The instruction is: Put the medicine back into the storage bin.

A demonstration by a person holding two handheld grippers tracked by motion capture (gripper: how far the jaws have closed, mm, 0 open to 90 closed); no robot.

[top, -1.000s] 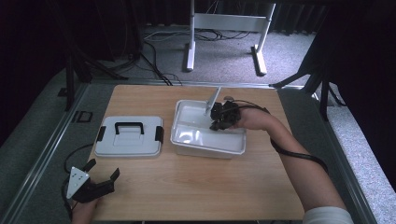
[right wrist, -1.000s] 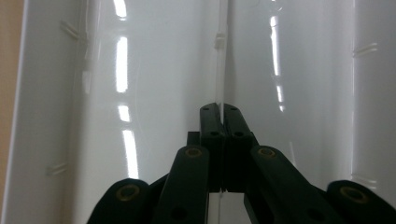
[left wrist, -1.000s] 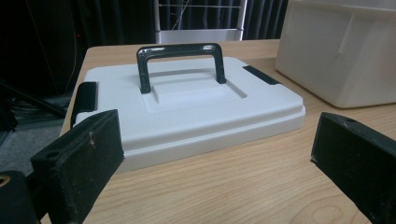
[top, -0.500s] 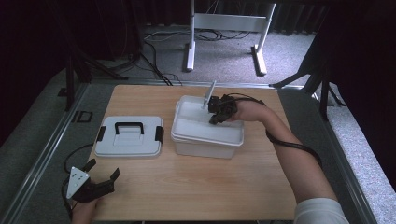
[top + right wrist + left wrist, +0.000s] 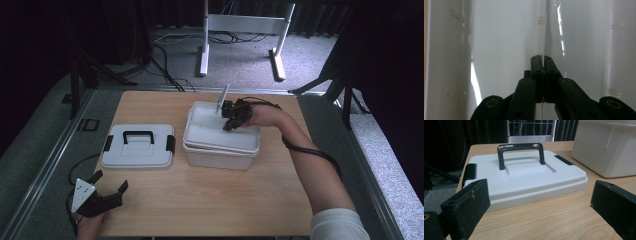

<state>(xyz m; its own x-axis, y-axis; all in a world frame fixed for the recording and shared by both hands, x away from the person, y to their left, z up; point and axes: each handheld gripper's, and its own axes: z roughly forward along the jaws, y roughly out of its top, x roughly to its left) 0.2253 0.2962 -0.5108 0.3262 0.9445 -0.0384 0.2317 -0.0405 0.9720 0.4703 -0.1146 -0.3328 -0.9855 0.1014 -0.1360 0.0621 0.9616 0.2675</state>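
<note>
An open white box (image 5: 220,156) stands mid-table, with a shallow white tray (image 5: 210,131) resting in its top. My right gripper (image 5: 226,116) hovers over the tray's far right corner, shut on a thin pale plate (image 5: 223,98) that sticks up and leans away. In the right gripper view my right gripper (image 5: 543,59) pinches this plate (image 5: 542,30) edge-on above the white tray floor. The white lid (image 5: 138,146) with its black handle (image 5: 521,152) lies left of the box. My left gripper (image 5: 107,191) rests open at the front left corner, and its view has my left gripper (image 5: 540,202) facing the lid (image 5: 524,177).
The box wall (image 5: 604,147) rises at the right of the left gripper view. The wooden table (image 5: 210,200) is bare in front of the box and lid. A white metal stand (image 5: 240,30) and cables lie on the floor beyond the far edge.
My right gripper has moved a little toward the far side of the box, taking the thin plate along. A second rim now shows on the box's front. The left gripper has kept still.
</note>
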